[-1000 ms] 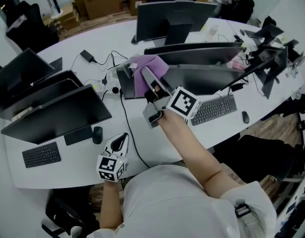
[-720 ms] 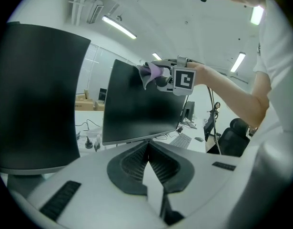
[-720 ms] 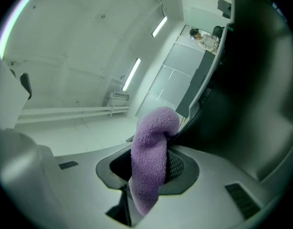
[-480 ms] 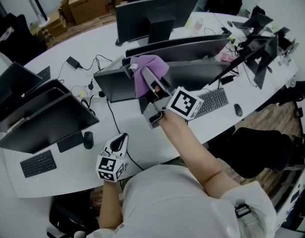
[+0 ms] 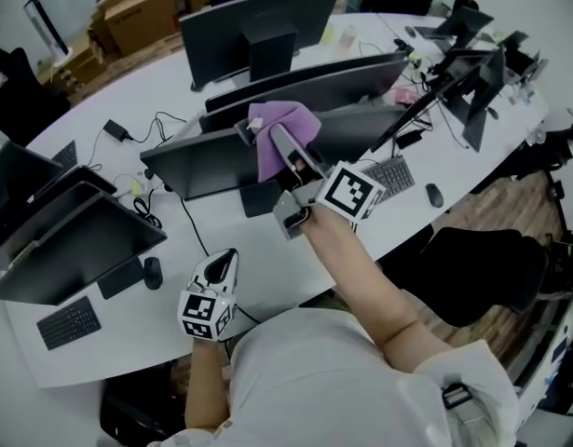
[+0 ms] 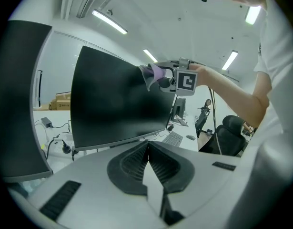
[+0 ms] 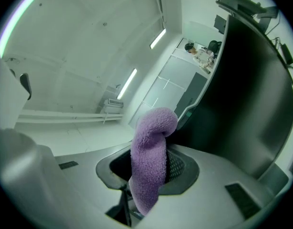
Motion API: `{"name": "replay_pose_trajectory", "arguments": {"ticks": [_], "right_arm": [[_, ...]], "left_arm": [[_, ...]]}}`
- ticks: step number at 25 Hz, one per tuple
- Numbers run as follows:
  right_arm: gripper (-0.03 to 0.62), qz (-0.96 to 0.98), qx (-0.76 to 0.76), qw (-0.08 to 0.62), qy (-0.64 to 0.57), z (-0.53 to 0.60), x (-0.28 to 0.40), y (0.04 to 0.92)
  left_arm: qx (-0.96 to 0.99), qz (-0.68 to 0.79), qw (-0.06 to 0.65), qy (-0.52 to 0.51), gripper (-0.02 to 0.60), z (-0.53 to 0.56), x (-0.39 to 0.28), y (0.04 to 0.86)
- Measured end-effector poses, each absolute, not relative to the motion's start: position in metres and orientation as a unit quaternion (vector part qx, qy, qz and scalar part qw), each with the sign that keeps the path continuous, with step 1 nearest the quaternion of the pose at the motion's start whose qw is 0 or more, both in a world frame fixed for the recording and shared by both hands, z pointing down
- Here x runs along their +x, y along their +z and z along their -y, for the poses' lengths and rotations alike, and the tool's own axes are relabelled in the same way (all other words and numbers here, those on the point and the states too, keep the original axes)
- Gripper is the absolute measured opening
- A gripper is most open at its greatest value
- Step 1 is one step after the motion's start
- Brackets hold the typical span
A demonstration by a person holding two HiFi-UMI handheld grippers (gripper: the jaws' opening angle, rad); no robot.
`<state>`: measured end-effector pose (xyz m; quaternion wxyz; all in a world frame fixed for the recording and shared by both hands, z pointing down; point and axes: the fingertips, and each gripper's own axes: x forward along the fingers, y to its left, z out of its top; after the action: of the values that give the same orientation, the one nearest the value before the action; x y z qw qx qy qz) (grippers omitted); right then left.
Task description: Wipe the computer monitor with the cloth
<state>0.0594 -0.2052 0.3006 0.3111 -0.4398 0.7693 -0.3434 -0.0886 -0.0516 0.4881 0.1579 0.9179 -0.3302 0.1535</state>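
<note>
Our right gripper [image 7: 147, 175] has its jaws clamped on the purple cloth [image 7: 150, 144], whose free end curls just ahead of them at the monitor [image 7: 251, 94]'s top edge. Our left gripper [image 6: 147, 151] hangs aside, jaws pressed together on nothing. We judge the wiping barely begun, with the screen below the jaws left to do.

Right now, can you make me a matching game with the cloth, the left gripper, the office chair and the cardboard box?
Things:
1. cloth
2. left gripper
3. office chair
4. cardboard box

States:
A. brown, beyond the desk
B. fingers shut, holding nothing
C. purple, pinched in the right gripper at the monitor's top edge
D. black, on the person's right

Pairs: 1-C, 2-B, 3-D, 4-A
</note>
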Motion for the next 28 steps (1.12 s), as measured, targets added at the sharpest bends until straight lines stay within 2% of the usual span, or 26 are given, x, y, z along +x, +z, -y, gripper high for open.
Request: {"name": "replay_pose_trajectory", "arguments": {"ticks": [17,28], "right_arm": [[0.107,-0.723,-0.509,0.342,-0.319,0.179,0.182,0.313],[0.107,-0.736,-0.526,0.32,-0.281,0.13,0.225,0.324]], "left_arm": [[0.936,0.272,0.152,0.163,0.0,0.057,-0.013,0.489],[0.948,0.234,0.145,0.16,0.002,0.055,0.03,0.486]]}}
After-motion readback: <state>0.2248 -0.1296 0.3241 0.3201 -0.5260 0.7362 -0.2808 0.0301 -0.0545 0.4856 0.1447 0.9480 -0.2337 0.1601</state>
